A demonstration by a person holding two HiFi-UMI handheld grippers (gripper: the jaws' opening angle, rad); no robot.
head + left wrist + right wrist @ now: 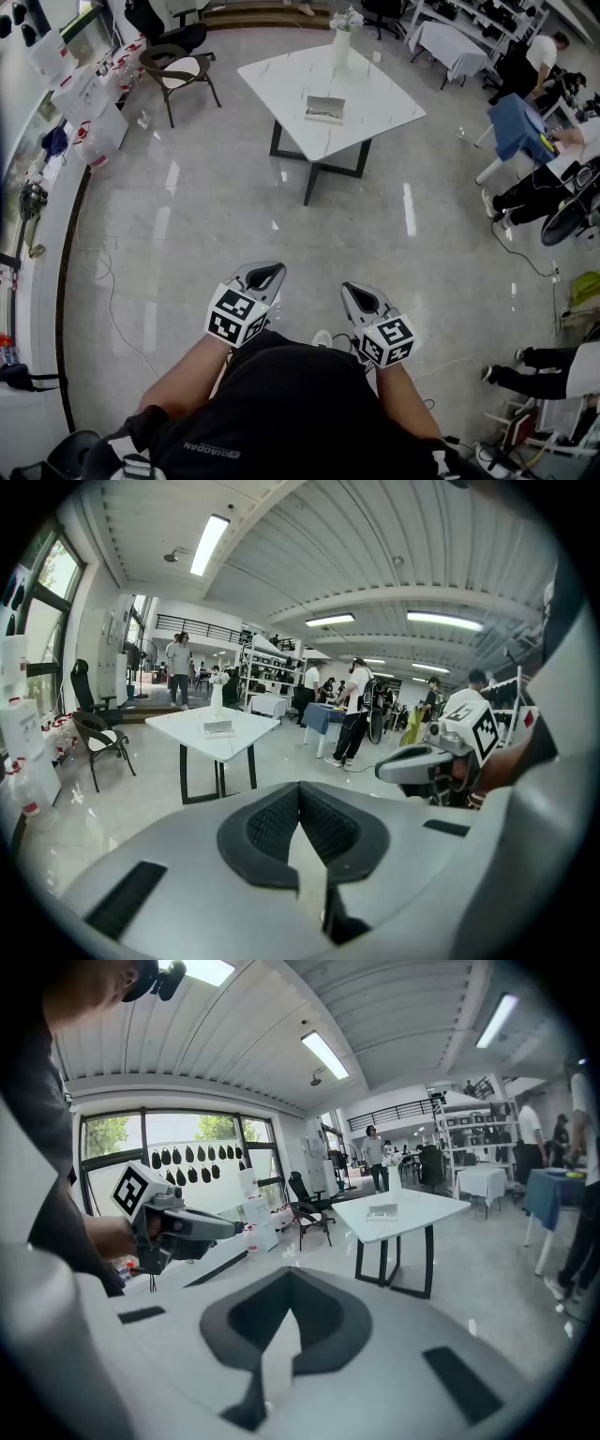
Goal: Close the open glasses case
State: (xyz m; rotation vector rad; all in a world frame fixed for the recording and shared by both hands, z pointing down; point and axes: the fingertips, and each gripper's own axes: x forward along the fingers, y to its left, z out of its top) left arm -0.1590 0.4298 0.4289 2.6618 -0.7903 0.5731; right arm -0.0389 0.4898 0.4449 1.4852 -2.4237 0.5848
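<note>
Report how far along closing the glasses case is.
Done: nothing; the glasses case looks open on the white table, far across the floor. In hand: nothing; the left gripper and right gripper are shut, empty, close to the person. Left: approach the table and close it.

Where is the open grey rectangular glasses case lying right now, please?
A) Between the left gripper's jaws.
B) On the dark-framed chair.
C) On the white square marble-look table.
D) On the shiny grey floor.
C: the open grey rectangular glasses case lies on the white square marble-look table, near the white vase of flowers, well ahead of the shut left gripper and right gripper.
</note>
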